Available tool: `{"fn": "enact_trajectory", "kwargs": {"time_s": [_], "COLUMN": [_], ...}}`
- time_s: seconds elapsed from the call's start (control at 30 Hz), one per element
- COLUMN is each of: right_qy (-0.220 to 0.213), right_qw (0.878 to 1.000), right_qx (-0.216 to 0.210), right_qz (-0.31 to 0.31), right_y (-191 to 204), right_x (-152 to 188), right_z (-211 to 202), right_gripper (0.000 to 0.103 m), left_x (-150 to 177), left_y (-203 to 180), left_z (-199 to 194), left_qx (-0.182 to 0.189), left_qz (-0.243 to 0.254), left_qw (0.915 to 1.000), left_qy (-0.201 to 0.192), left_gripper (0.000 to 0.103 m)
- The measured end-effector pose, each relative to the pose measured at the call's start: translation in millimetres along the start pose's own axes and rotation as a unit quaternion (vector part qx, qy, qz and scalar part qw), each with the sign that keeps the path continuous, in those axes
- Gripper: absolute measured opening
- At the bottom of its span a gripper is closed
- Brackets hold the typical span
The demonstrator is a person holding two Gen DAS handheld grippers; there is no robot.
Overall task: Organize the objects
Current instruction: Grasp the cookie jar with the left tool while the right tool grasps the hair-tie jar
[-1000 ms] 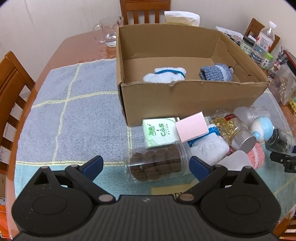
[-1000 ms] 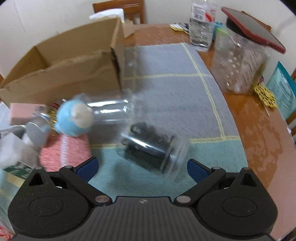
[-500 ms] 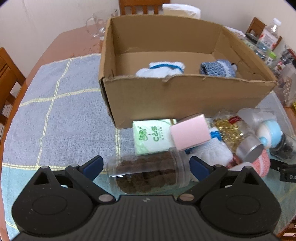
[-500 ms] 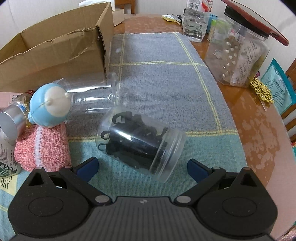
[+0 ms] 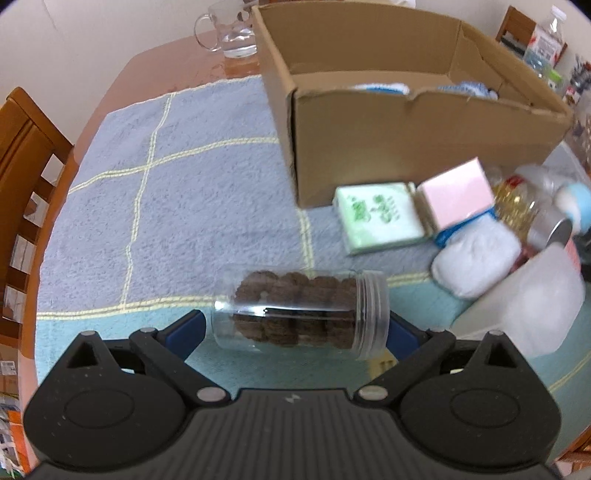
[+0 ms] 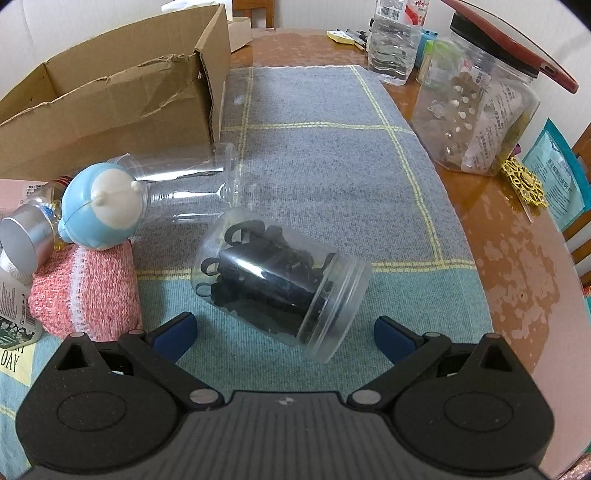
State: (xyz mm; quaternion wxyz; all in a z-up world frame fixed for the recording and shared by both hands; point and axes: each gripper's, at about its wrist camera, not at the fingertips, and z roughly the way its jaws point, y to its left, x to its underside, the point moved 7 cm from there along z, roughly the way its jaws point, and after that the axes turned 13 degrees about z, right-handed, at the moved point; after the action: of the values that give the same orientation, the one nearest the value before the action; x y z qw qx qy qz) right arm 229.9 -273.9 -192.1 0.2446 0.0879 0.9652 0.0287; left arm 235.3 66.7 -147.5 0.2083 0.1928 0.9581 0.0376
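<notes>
A clear jar of brown cookies (image 5: 299, 314) lies on its side between the fingers of my left gripper (image 5: 297, 326), which is open; the fingertips sit close to the jar's two ends. Behind it stands an open cardboard box (image 5: 406, 140) with knitted items inside. A tissue pack (image 5: 376, 218), a pink box (image 5: 458, 192) and a white knitted piece (image 5: 476, 262) lie in front of the box. My right gripper (image 6: 284, 332) is open, with a clear jar of black clips (image 6: 277, 284) lying tilted just ahead of its fingers.
A blue-and-white round toy (image 6: 101, 206) rests on a pink knitted piece (image 6: 85, 291) beside a toppled clear cup (image 6: 192, 181). A water bottle (image 6: 395, 40) and a red-lidded container (image 6: 476, 110) stand at the right. A glass mug (image 5: 229, 33) and a wooden chair (image 5: 26, 147) are on the left.
My left gripper has swung left and closed in on the cookie jar, which now sits left of the tissue pack. My right gripper has come nearer the jar of clips.
</notes>
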Motion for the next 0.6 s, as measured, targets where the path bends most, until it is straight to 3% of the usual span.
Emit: {"fn": "enact_trajectory", "kwargs": {"time_s": [0.17, 0.4, 0.6], "right_qy": [0.003, -0.001, -0.003], "right_qw": [1.0, 0.999, 0.998], "right_qx": [0.009, 0.022, 0.03], "right_qz": [0.014, 0.037, 0.054], "right_y": [2.5, 6.1, 7.3], "right_x": [0.9, -0.8, -10.8], "right_z": [0.1, -2.0, 2.6], "right_gripper": [0.103, 0.103, 0.103], "left_x": [2.7, 2.9, -0.2], "left_y": [-2.9, -0.8, -1.6], "left_z": [11.8, 22.4, 24.1], "left_qx": [-0.011, 0.005, 0.001], "left_qz": [0.018, -0.011, 0.0], "left_qw": [0.9998, 0.9999, 0.9999], "left_qy": [-0.004, -0.01, -0.013], "left_gripper": [0.1, 0.102, 0.102]}}
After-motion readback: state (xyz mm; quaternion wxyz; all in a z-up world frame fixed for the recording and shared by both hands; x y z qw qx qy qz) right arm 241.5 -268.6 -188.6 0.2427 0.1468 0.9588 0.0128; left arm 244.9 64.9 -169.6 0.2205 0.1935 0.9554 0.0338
